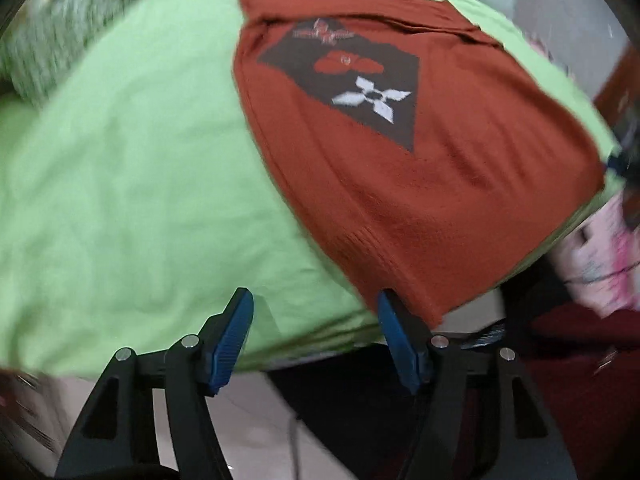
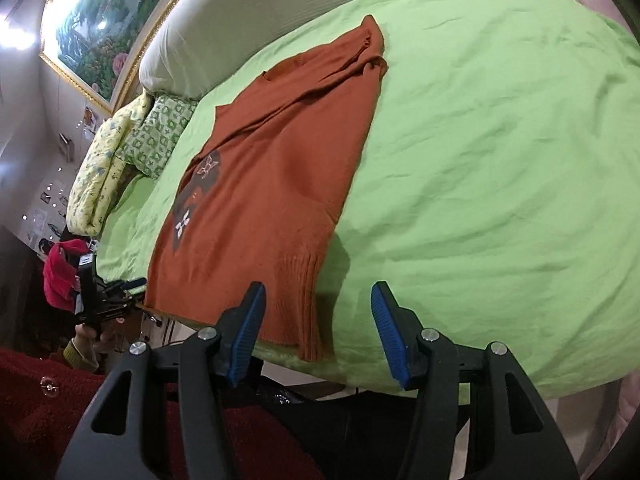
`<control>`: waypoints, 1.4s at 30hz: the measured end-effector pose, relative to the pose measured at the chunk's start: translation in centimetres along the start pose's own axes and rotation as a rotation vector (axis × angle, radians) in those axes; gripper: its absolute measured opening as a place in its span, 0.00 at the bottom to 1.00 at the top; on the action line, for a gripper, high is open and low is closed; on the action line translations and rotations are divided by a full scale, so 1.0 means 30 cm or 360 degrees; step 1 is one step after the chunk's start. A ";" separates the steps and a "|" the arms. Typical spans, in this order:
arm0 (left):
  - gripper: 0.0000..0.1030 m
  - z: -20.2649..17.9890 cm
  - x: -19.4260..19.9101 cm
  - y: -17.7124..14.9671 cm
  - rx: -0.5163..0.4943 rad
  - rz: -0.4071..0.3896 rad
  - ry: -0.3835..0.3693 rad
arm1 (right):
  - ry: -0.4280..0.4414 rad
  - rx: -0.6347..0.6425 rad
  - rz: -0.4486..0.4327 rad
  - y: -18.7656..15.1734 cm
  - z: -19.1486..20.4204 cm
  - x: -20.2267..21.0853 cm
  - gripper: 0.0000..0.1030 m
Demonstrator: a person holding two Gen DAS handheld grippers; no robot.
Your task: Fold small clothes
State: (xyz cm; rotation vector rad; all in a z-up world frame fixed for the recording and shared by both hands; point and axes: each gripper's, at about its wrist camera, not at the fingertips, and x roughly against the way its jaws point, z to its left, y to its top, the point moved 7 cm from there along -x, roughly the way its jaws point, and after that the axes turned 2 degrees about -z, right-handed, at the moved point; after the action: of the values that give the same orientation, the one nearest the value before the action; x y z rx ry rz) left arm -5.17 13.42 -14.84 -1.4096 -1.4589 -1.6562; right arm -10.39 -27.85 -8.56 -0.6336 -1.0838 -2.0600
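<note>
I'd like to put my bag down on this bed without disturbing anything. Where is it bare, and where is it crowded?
Bare green sheet fills the wide stretch beside the orange sweater, on the side away from its printed patch. A second bare stretch lies between the sweater and the patterned pillow. It is crowded at the head end, where pillows bunch by the headboard.

Legible text: none in either view. Rust-orange sweater (image 1: 420,184): dark patch (image 1: 360,92) on its front carrying a white four-petal emblem (image 1: 372,98), red rounded shapes and a small pale motif above; pictorial only, no letters or numbers. Papers on the far wall (image 2: 44,216): too small and blurred to read.
</note>
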 end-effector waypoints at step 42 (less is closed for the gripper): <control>0.06 -0.070 0.189 0.636 0.0371 -0.0659 -0.0401 | 0.0738 -0.0095 -0.0318 0.400 0.154 -0.064 0.07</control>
State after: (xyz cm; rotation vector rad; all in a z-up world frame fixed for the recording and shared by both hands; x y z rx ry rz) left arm 8.94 7.38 -1.98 -1.2802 -2.1299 -1.5081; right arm 0.53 -27.97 -1.51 -0.0605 -0.8403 -2.2636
